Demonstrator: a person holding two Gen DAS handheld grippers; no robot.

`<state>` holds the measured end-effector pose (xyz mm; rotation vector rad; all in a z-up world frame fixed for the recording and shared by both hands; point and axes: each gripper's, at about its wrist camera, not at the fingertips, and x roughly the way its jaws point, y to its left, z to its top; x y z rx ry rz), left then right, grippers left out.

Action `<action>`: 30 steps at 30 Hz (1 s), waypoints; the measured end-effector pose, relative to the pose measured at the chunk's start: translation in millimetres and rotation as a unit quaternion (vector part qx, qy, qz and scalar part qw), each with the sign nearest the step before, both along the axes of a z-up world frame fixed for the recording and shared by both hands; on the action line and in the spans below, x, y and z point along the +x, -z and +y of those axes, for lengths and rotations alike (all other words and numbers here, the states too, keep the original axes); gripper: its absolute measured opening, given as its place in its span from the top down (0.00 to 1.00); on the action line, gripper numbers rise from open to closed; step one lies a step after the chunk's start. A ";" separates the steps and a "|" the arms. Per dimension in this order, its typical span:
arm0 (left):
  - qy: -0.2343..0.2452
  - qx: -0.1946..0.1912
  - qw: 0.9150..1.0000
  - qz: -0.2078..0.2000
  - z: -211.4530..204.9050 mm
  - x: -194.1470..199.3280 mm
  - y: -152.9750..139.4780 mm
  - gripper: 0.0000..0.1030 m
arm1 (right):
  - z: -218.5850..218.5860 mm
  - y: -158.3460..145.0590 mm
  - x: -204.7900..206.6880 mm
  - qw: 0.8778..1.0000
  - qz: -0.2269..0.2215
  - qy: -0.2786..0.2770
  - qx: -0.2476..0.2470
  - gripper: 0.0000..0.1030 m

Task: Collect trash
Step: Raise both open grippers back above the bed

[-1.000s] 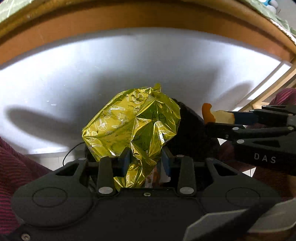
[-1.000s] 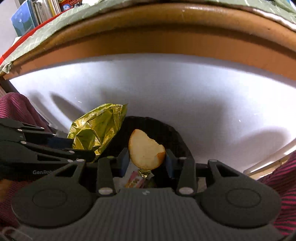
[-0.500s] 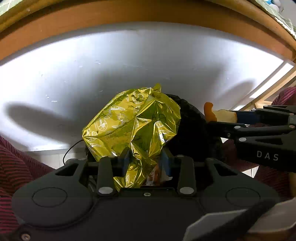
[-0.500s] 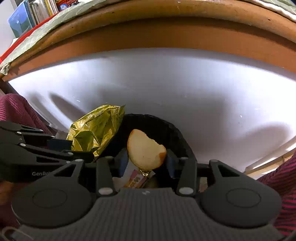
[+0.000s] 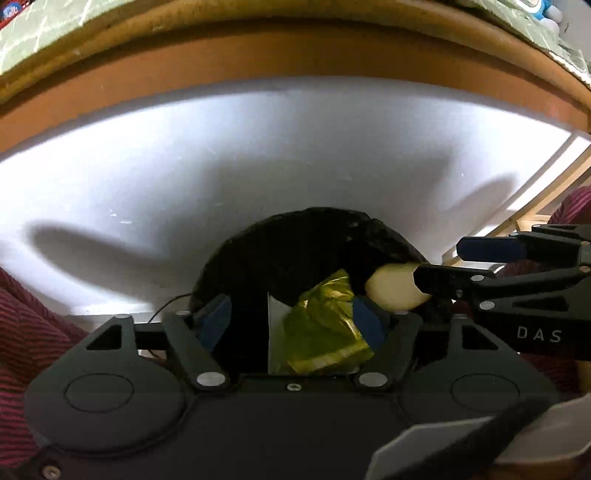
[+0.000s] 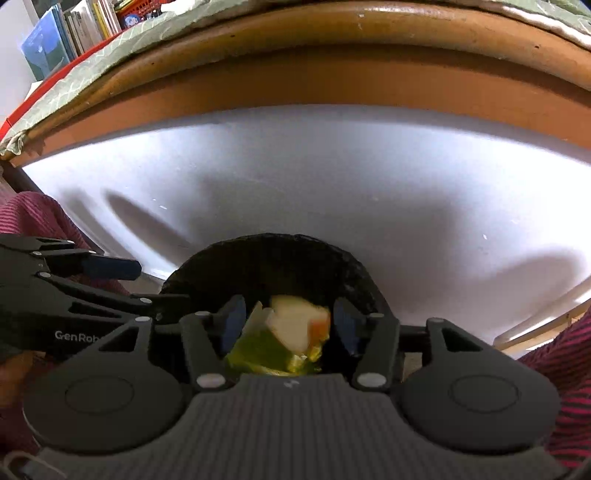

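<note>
A: Since both views look down into the bin, start nearest: left gripper (image 5: pixel 291 319), state?

B: Released, jaws spread wide, nothing pinched. Gold foil wrapper (image 5: pixel 325 325) sits just ahead of it, between the blue pads and nearer the right-hand one, already down inside the black bin (image 5: pixel 295 251).

A: Right gripper (image 6: pixel 286 323)?

B: Also spread apart, gripping nothing. Pale fruit piece (image 6: pixel 295 321) with an orange edge lies just ahead between its pads, blurred, so maybe mid-drop; can't tell if it rests on anything. Green-gold foil shows under it.

A: In the left view?

B: Same fruit piece shows up to the right, beside the right gripper's fingertip, at the bin's rim.

A: Handling notes?

B: Wrapper looks crinkly, very light, thin; would crush under any squeeze and slip a bit. Best taken on a crumpled fold, not a flat face. Fruit piece seems soft, moist, easily bruised; hold across its thick middle, gentle close.

A: Farther out?

B: White wall (image 5: pixel 258 147) behind the bin, wooden table edge (image 6: pixel 332 74) above that, books (image 6: pixel 74 33) far left. Striped red sleeve (image 6: pixel 554 369) at the sides.

A: Progress?

B: Both items look binned, I'd judge.
</note>
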<state>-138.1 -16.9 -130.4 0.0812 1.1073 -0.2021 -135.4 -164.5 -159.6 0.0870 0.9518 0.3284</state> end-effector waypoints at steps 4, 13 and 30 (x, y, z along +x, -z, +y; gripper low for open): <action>0.003 0.005 1.000 -0.015 1.1 -3.1 -8.5 0.27 | 0.2 -7.9 -1.8 1.000 -0.016 -0.002 -0.005 0.33; 0.020 0.009 0.996 -0.083 6.6 -11.9 -47.3 0.21 | -6.1 -40.2 -4.6 0.997 -0.076 -0.007 -0.005 0.30; 0.018 -0.061 0.972 -0.225 26.8 -6.6 -146.9 0.10 | -25.6 -127.9 8.8 0.975 -0.223 -0.016 0.021 0.21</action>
